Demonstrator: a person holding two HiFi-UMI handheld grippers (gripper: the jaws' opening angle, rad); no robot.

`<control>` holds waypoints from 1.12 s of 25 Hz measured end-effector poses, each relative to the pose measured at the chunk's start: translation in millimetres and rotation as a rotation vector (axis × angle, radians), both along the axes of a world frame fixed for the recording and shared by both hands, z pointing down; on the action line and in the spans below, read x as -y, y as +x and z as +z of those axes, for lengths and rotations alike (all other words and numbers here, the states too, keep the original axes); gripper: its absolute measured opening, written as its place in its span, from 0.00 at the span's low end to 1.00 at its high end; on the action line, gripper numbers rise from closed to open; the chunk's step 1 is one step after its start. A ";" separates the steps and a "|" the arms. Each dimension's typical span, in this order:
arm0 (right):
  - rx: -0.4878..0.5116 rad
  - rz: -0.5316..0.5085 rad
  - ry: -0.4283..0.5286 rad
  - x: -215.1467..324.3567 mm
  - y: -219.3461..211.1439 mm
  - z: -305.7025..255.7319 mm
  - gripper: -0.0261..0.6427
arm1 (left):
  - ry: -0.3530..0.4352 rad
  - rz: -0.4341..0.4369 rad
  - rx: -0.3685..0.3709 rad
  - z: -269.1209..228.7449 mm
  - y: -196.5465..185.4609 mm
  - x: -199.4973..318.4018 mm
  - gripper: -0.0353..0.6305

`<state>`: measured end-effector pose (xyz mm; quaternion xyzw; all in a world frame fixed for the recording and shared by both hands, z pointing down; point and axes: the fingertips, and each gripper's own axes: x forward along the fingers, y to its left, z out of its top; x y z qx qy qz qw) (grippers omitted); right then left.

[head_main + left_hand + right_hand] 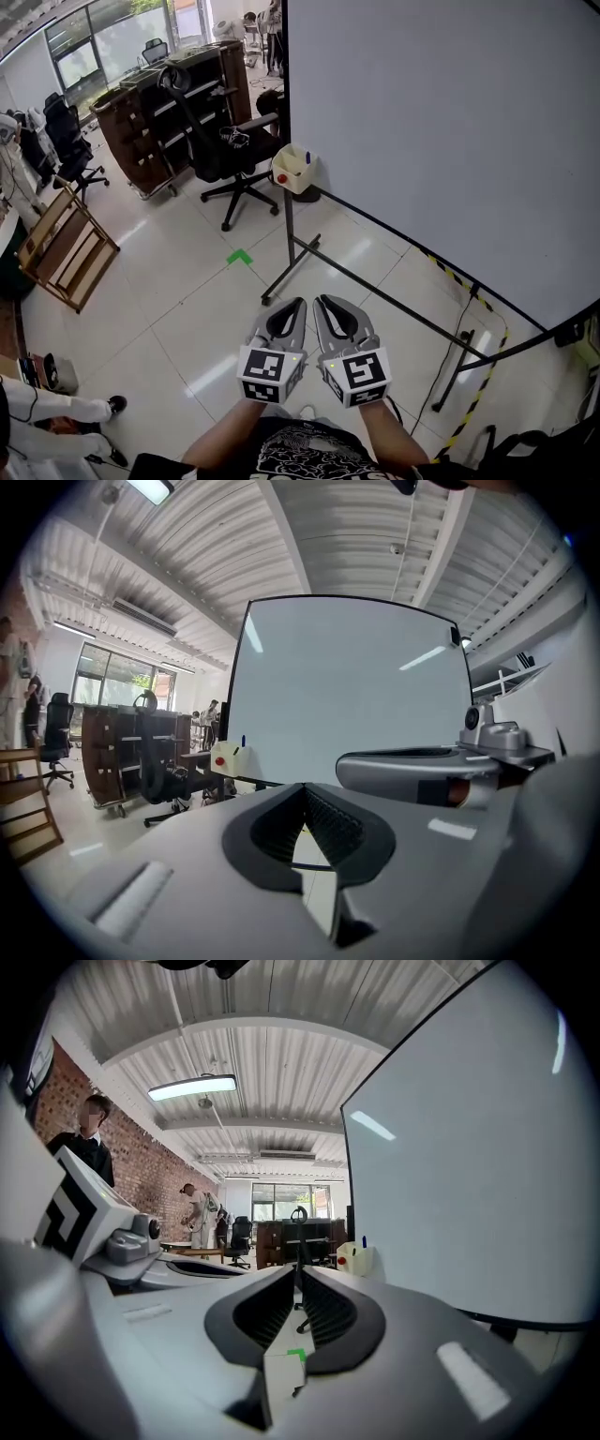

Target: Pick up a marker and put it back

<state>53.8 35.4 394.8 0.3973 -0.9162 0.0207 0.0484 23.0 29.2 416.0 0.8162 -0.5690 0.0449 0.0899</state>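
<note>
While neither tool carries anything, the head view shows the left gripper (296,306) and the right gripper (324,302) side by side, low over the pale floor (178,309). Each has its jaws pressed together and empty. The slim blue marker (307,157) stands upright in a cream plastic holder box (292,172) marked with a red dot. The box is fixed at the lower left corner of the large whiteboard (441,141) on its black stand, well ahead of both grippers and apart from them.

Left gripper view: the left gripper (303,789) is clenched on nothing. The marker (243,742) pokes from the holder box (225,759) far beyond the jaw tips and to their left.

Right gripper view: the right gripper (296,1269) is likewise clenched and empty. The marker (364,1240) sits in the box (356,1259), distant and just right of the jaw line.

Judged step: approach. Done well, one gripper would part its jaws before arrival, line up with the marker's exposed top, and close squarely on the barrel, clear of the box wall.
</note>
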 end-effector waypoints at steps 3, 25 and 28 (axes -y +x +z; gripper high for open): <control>-0.002 -0.003 0.001 17.4 -2.8 2.3 0.04 | -0.006 -0.005 -0.005 4.7 -3.9 17.9 0.06; -0.020 0.055 -0.008 222.0 -70.9 6.3 0.09 | 0.003 0.028 -0.028 2.8 -74.5 222.0 0.06; -0.022 0.072 -0.011 249.1 -80.2 7.6 0.12 | -0.001 0.043 -0.029 3.7 -84.1 245.6 0.06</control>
